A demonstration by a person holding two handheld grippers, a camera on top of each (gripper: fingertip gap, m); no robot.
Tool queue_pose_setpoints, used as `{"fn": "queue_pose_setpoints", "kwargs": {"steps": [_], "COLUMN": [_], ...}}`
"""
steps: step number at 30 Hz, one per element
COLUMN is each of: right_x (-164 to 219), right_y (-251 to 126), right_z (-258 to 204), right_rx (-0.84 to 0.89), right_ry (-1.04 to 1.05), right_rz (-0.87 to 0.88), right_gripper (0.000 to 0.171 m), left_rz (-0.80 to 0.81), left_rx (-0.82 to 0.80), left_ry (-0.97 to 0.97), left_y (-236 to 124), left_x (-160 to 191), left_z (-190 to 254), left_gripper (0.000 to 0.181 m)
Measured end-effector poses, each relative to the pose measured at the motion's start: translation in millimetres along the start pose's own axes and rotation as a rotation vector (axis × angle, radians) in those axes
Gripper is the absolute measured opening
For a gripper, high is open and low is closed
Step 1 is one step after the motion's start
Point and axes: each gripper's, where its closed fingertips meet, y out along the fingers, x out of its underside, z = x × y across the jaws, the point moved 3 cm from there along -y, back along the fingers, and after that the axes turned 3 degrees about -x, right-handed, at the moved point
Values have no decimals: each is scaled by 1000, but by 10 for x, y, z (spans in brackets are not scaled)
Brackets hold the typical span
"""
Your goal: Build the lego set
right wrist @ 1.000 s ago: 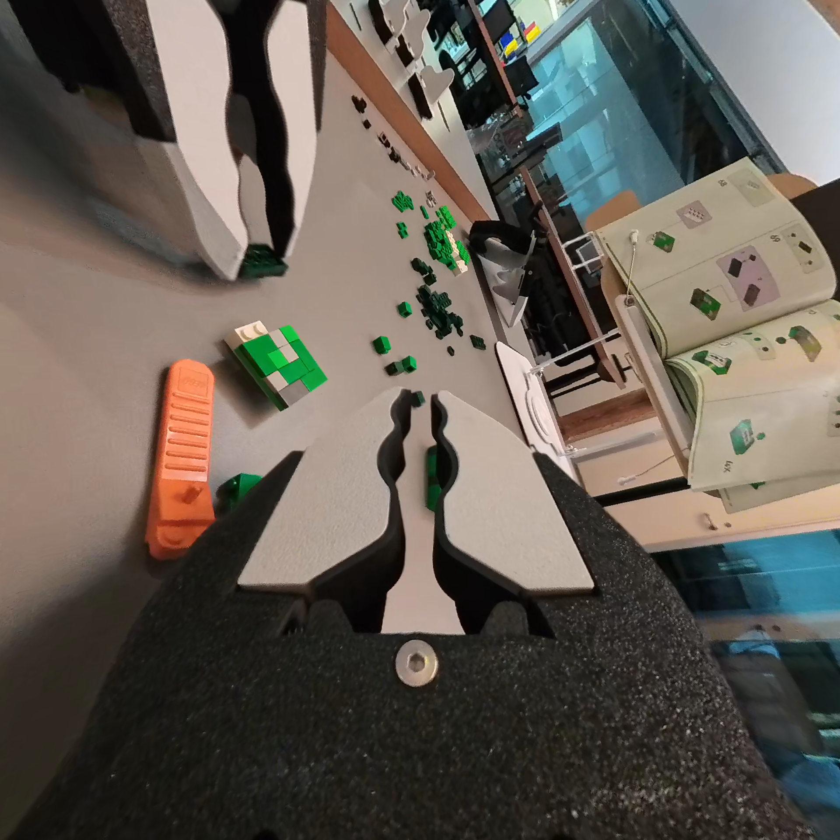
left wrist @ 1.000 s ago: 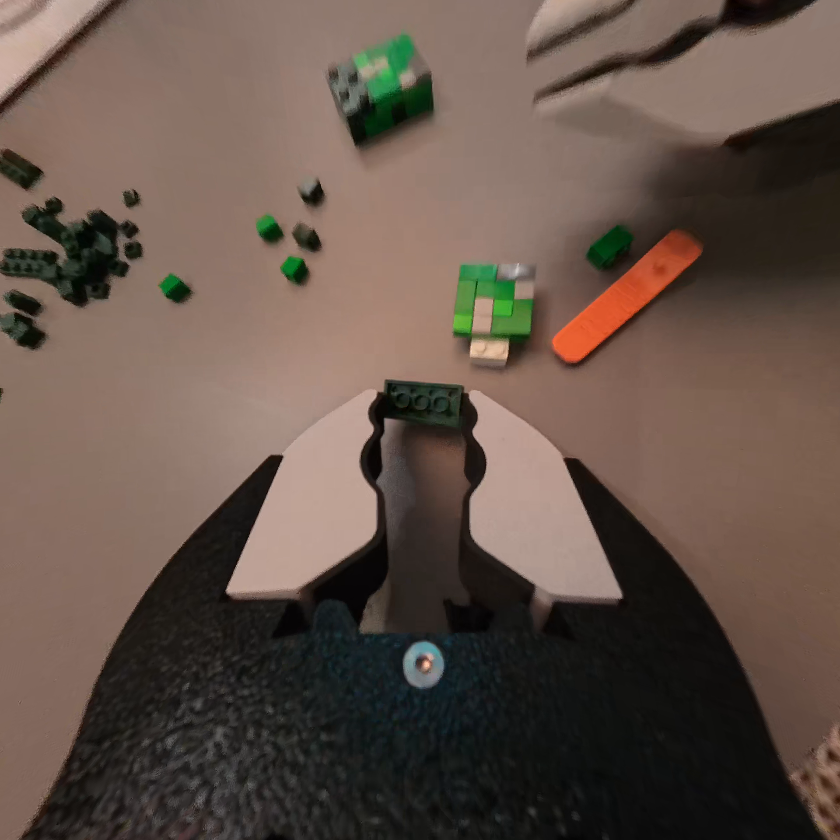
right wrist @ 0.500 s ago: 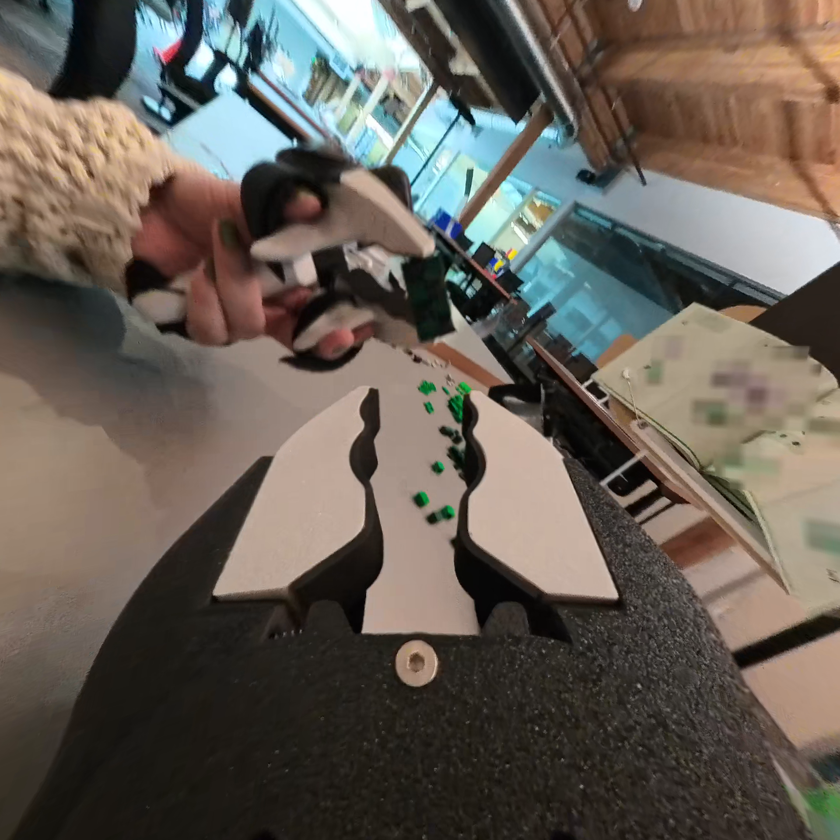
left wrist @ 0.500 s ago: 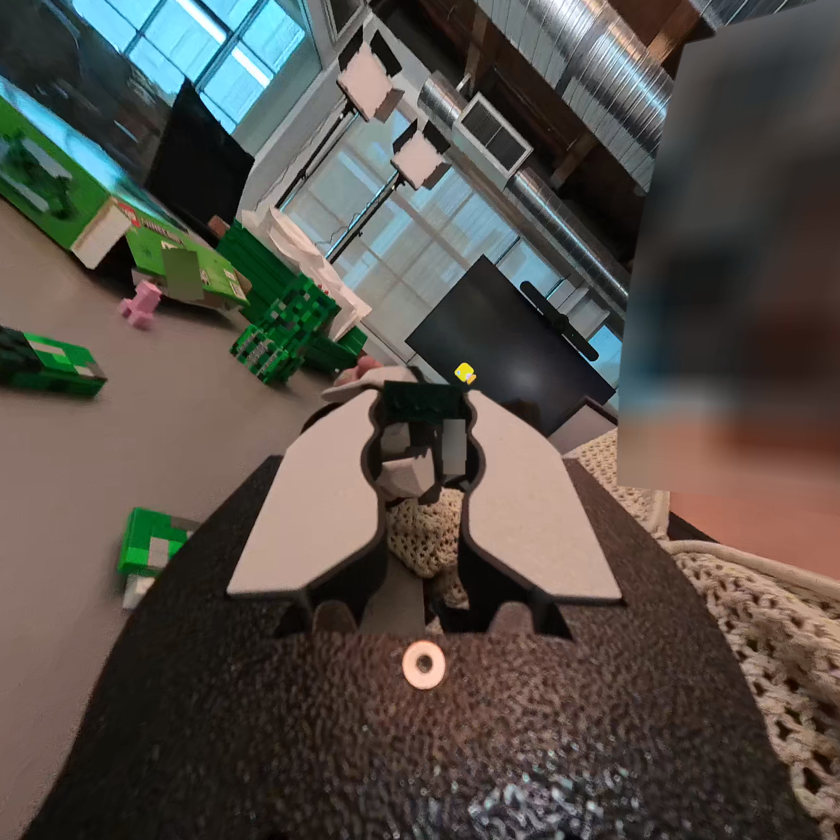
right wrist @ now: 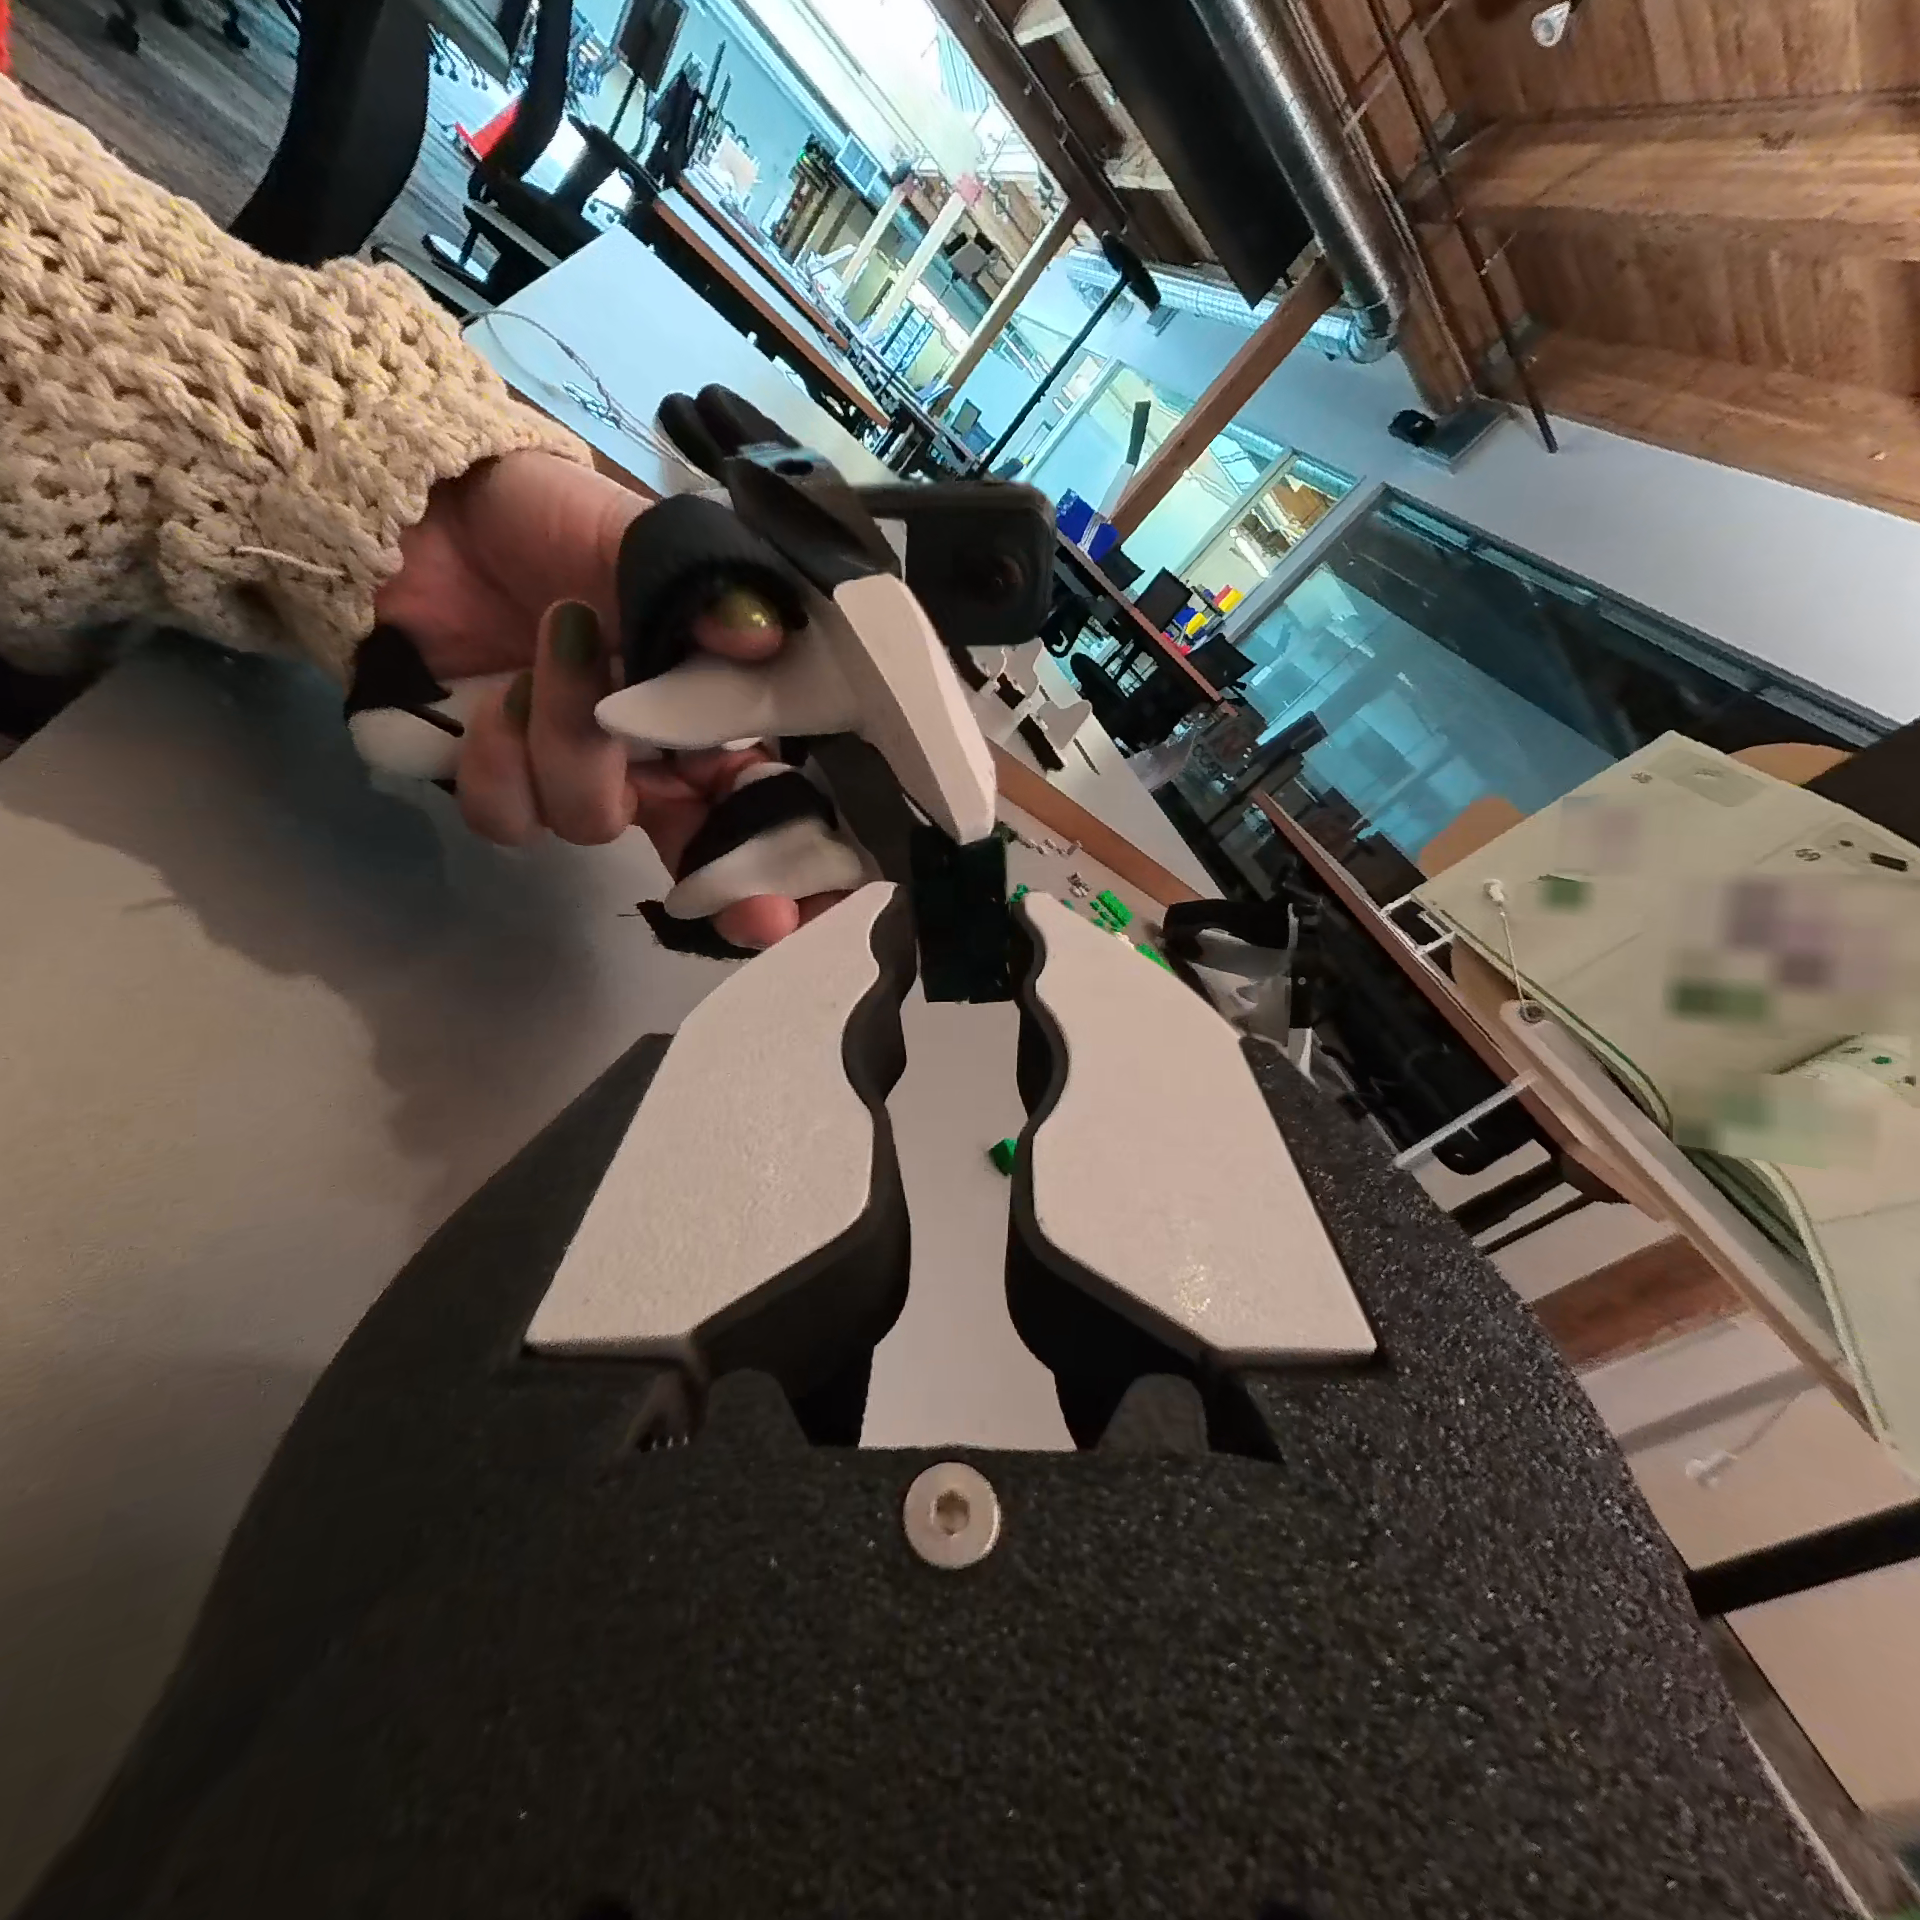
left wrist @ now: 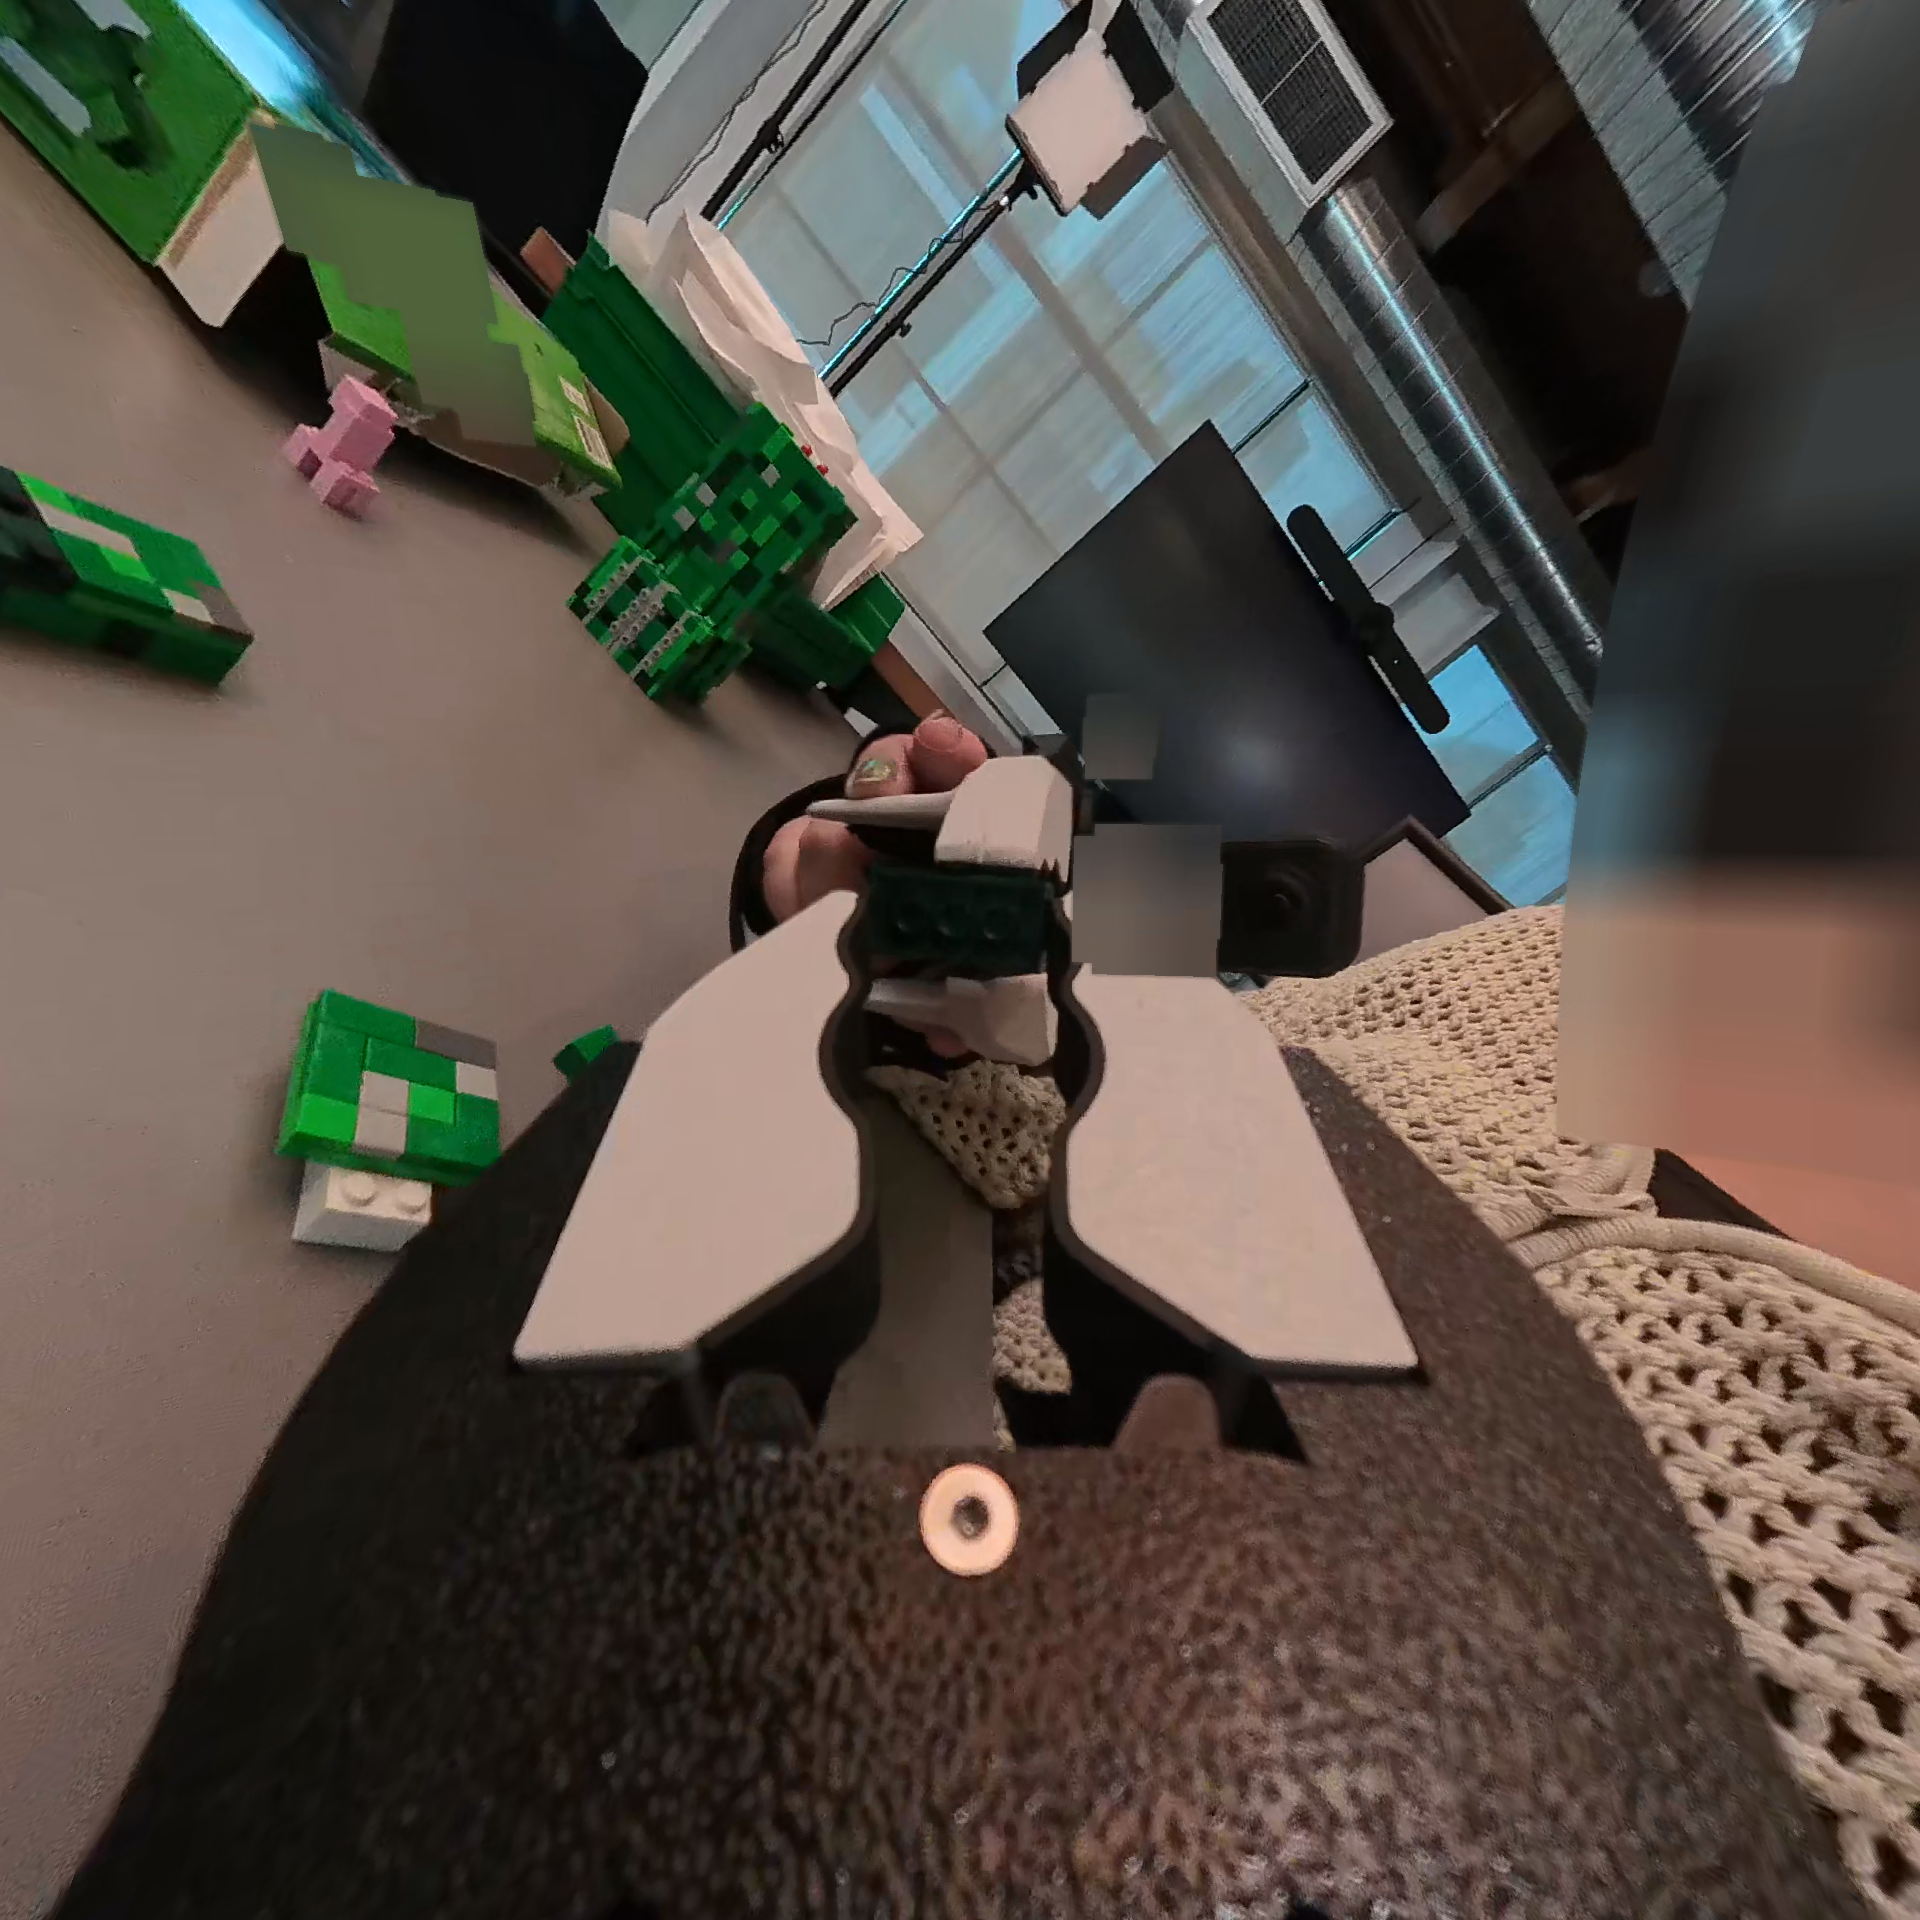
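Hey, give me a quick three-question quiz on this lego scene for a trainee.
1. True or false: the left gripper is shut on a dark green brick.
2. What does the right gripper point at? A) the tabletop; B) the held brick; C) the instruction booklet.
3. Fill in: the small lego animal figure on the grey table is coloured ____.
Key: 1 true; 2 B; 3 pink.
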Motion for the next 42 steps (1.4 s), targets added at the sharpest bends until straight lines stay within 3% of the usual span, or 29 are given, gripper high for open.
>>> {"fn": "queue_pose_setpoints", "kwargs": {"steps": [10,17,21,30,35,42], "right_x": [-3,7,21,159,238,417], "right_y": [6,-35,-50,4,-3,-41], "right_z": [-23,23,74,111,185,323], "right_rx": [-7,2,28,60,90,95], "right_ry": [-17,-8,1,51,130,154], "right_rz": [-4,4,-5,-78,-82,-172], "right_gripper": [16,16,16,16,16,16], "left_rz": [-27,97,292,252,295,275], "left_rx": [-5,-94,-362,-1006,-1150,-1132], "left_ry": [-17,20,209,772,910,951], "left_y": [-18,-197,-488,-720,-862,-912], "left_x": [11,-192,-481,-784,-902,-825], "left_z": [-2,-86,-274,-614,-781,-813], "left_gripper": [34,52,43,45,44,32]}}
